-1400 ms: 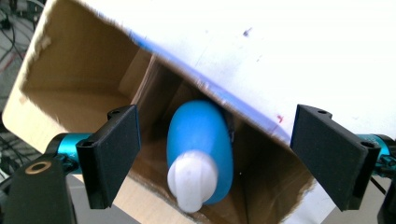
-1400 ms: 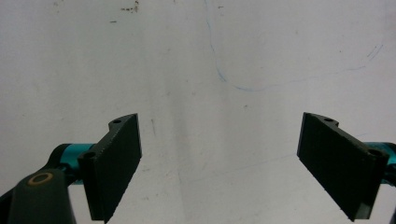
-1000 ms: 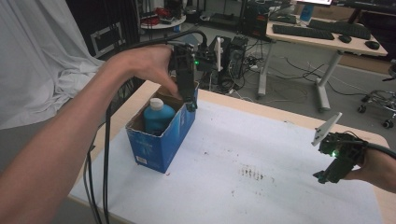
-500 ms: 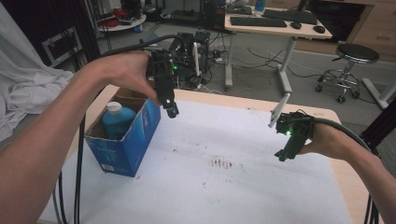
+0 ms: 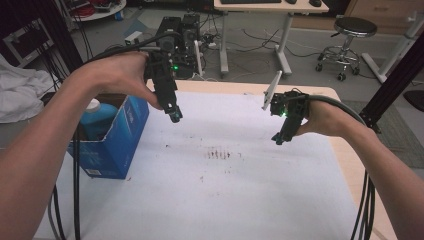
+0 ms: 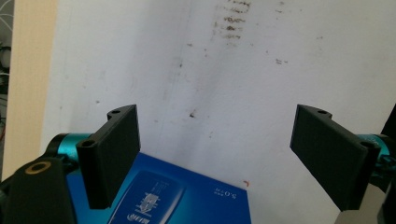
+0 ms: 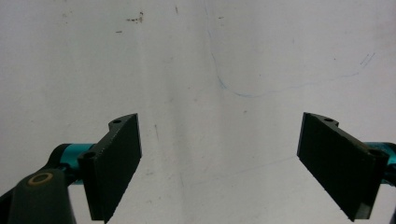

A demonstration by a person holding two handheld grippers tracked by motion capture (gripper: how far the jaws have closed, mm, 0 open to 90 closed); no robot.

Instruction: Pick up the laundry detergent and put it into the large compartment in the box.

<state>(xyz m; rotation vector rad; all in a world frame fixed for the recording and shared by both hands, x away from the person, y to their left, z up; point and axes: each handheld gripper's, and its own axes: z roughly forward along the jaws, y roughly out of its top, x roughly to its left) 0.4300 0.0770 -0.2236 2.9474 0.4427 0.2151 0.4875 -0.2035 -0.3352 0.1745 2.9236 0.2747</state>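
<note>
Now left gripper (image 5: 174,115), right gripper (image 5: 279,138) agape — above table (image 5: 200,200), blue box (image 5: 115,145) beside.

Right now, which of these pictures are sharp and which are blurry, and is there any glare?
High view: evenly lit and fairly sharp, the blue box clear. Left gripper view: the white table looks bright and washed out, though its stains and the box print stay readable. Right gripper view: dimmer and greyer, no glare, the faint blue pen line still crisp.
</note>
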